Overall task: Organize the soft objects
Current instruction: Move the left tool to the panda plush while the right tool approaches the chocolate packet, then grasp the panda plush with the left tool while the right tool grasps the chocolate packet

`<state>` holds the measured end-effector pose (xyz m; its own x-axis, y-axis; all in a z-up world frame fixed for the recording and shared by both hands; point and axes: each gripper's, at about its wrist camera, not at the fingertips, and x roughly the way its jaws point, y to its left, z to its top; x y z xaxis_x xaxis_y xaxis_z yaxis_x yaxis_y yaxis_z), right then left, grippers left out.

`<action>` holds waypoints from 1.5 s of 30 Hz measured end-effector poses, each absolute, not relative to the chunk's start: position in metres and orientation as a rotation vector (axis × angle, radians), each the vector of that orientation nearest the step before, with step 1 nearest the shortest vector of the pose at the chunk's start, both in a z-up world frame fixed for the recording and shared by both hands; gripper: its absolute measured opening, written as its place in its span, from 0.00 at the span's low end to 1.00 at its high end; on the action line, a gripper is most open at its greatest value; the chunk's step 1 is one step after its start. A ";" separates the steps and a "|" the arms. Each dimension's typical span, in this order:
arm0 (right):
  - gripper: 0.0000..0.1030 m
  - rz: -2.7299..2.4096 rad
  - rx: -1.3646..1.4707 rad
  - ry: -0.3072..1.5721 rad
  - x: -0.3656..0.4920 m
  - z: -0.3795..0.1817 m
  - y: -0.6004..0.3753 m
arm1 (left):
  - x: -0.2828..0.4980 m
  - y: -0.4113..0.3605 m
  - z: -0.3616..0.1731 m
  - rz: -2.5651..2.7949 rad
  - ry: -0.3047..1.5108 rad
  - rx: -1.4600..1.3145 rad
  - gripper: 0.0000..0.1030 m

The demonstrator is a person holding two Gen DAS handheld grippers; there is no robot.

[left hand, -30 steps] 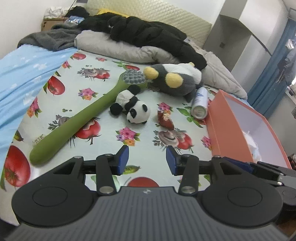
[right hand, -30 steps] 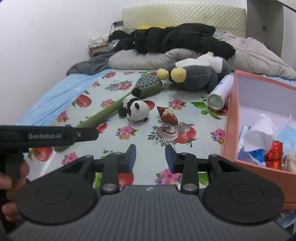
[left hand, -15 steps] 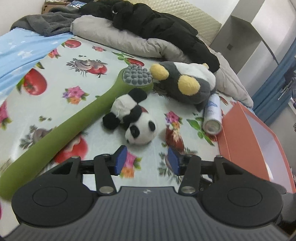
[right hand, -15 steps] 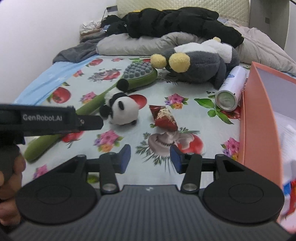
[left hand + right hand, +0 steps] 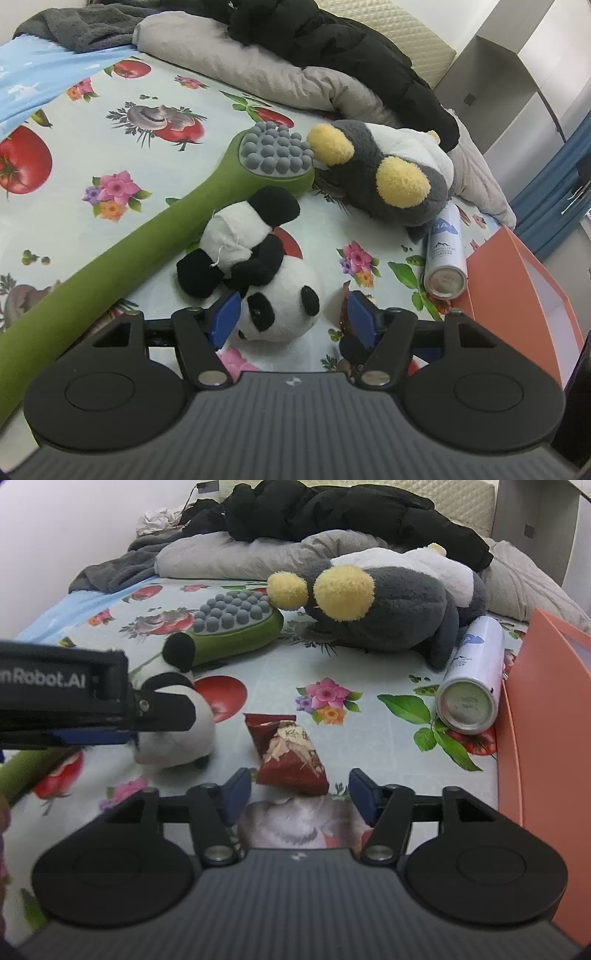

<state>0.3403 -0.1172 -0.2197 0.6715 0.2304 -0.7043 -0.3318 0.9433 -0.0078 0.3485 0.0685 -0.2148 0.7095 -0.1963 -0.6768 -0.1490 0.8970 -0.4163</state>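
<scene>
A small panda plush [image 5: 258, 266] lies on the flowered bed sheet. My left gripper [image 5: 293, 317] is open, its blue pads on either side of the panda's head. In the right wrist view the panda [image 5: 177, 723] is partly hidden by the left gripper's body. My right gripper [image 5: 299, 794] is open, low over a red snack packet [image 5: 288, 753]. A grey penguin plush [image 5: 384, 177] with yellow feet lies further back, also in the right wrist view [image 5: 388, 605].
A long green massage brush [image 5: 147, 229] lies left of the panda. A spray can [image 5: 472, 675] lies beside the orange box [image 5: 546, 709] at the right. Pillow, black jacket [image 5: 332, 513] and grey blanket sit at the bed's head.
Both grippers moved forward and down. The left one now has the panda's head between its open fingers; the right one has closed in on the red packet.
</scene>
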 end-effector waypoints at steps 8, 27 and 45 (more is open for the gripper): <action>0.56 0.387 -0.158 0.742 0.348 -0.232 -0.111 | 0.357 0.068 -0.221 -0.005 0.802 -0.462 0.67; 0.25 0.367 -0.222 0.718 0.302 -0.202 -0.122 | 0.277 0.052 -0.196 -0.047 0.819 -0.396 0.52; 0.22 0.386 -0.347 0.707 0.176 -0.190 -0.128 | 0.156 0.044 -0.189 -0.104 0.857 -0.324 0.53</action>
<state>0.1761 -0.1284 -0.1902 0.6961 0.2231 -0.6824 -0.4529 0.8740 -0.1762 0.1564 0.0436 -0.1888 0.6530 -0.2191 -0.7250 -0.0395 0.9461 -0.3214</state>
